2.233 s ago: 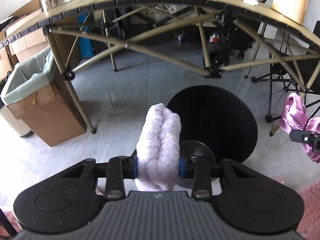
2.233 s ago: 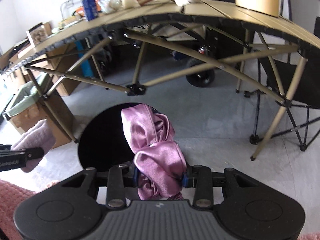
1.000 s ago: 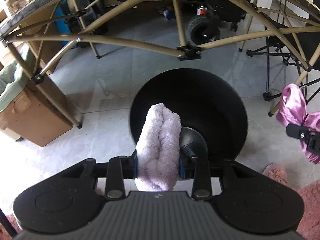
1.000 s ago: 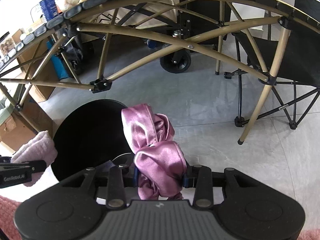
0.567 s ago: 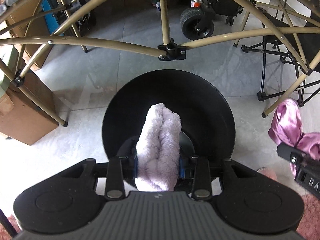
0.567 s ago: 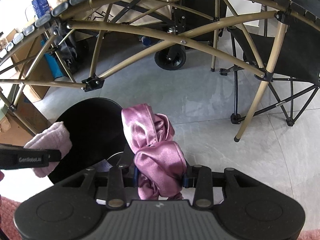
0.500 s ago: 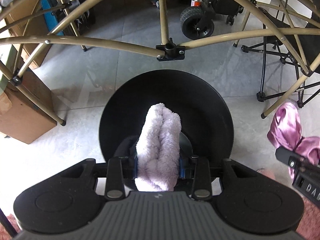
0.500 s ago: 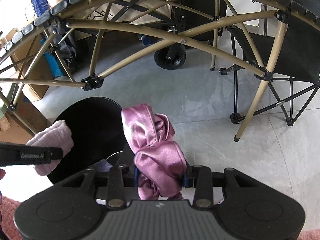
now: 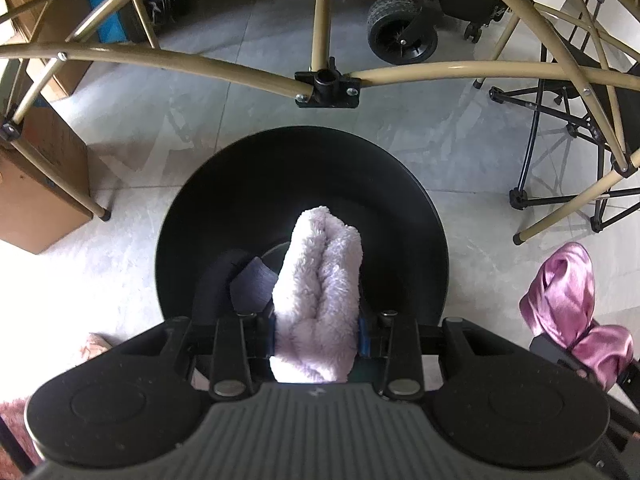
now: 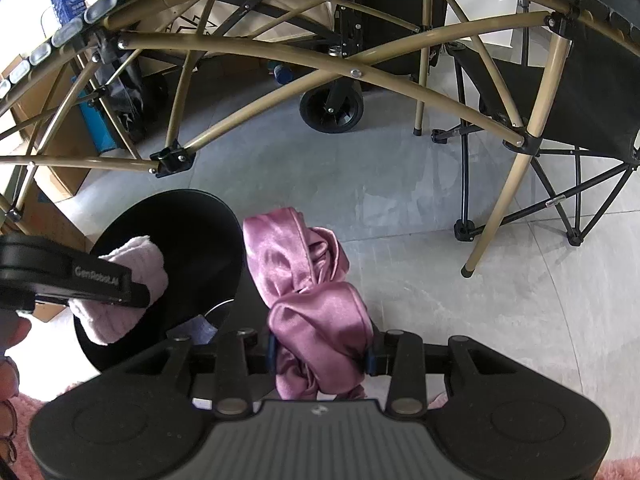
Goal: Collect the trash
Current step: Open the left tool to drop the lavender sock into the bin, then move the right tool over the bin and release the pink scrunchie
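Note:
My left gripper (image 9: pixel 318 330) is shut on a fluffy pale lilac cloth (image 9: pixel 320 288) and holds it over the open mouth of a round black bin (image 9: pixel 280 176) on the floor. A grey item (image 9: pixel 252 284) lies inside the bin. My right gripper (image 10: pixel 320 354) is shut on a shiny pink satin cloth (image 10: pixel 308 280), just right of the bin (image 10: pixel 192 220). The pink cloth also shows at the right of the left wrist view (image 9: pixel 568 296). The left gripper and lilac cloth (image 10: pixel 136 264) show at the left of the right wrist view.
A folding table's tan tube frame (image 9: pixel 328 80) arches low over the bin. A cardboard box (image 9: pixel 36 184) stands at the left. A black wheel (image 9: pixel 402 36) and a folding chair (image 10: pixel 568 92) sit beyond. Pink rug (image 10: pixel 624 468) lies at the near edge.
Both grippers have moved forward and down toward the bin. The lilac cloth now hangs over the bin's opening and the grey item inside has come into view.

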`<state>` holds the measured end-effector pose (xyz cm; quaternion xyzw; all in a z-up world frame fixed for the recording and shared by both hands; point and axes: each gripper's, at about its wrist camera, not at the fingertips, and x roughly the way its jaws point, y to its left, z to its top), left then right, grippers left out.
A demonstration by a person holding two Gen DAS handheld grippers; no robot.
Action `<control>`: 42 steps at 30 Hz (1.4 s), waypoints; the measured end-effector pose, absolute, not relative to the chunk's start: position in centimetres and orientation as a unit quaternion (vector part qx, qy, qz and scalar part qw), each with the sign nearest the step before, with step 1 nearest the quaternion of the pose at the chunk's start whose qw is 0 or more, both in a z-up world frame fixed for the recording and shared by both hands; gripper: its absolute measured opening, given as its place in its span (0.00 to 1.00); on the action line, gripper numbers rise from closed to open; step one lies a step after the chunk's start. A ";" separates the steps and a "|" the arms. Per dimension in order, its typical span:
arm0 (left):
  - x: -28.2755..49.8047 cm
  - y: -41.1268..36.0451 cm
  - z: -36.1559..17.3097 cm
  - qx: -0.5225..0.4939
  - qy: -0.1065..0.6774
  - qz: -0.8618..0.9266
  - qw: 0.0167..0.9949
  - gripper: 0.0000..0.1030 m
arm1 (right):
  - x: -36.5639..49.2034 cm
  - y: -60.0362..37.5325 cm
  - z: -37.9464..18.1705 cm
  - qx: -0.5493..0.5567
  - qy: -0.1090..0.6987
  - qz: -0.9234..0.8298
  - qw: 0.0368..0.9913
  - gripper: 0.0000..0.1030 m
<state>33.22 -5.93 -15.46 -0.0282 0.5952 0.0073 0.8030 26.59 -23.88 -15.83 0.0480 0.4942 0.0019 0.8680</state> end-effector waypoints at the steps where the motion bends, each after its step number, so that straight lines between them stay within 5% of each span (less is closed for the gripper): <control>1: 33.3 -6.0 -15.6 -0.030 0.597 0.008 0.802 0.34 | 26.6 -23.9 -15.8 0.048 0.495 0.002 0.868 0.35; 12: 33.4 -6.8 -15.7 -0.031 0.601 0.000 0.798 0.39 | 26.6 -23.9 -15.8 0.048 0.495 0.001 0.868 0.35; 14: 33.4 -7.0 -15.6 -0.026 0.601 0.003 0.799 0.47 | 26.6 -23.9 -15.8 0.048 0.495 0.001 0.868 0.35; 16: 33.3 -6.9 -15.5 -0.031 0.602 0.002 0.798 0.82 | 26.6 -24.0 -15.8 0.048 0.494 0.000 0.868 0.35; 18: 33.3 -6.6 -15.2 -0.039 0.601 0.007 0.798 1.00 | 26.6 -24.0 -15.8 0.048 0.494 0.000 0.868 0.35; 42: 32.8 -5.7 -14.5 -0.025 0.598 0.017 0.801 1.00 | 26.5 -23.5 -15.4 0.043 0.489 0.007 0.871 0.35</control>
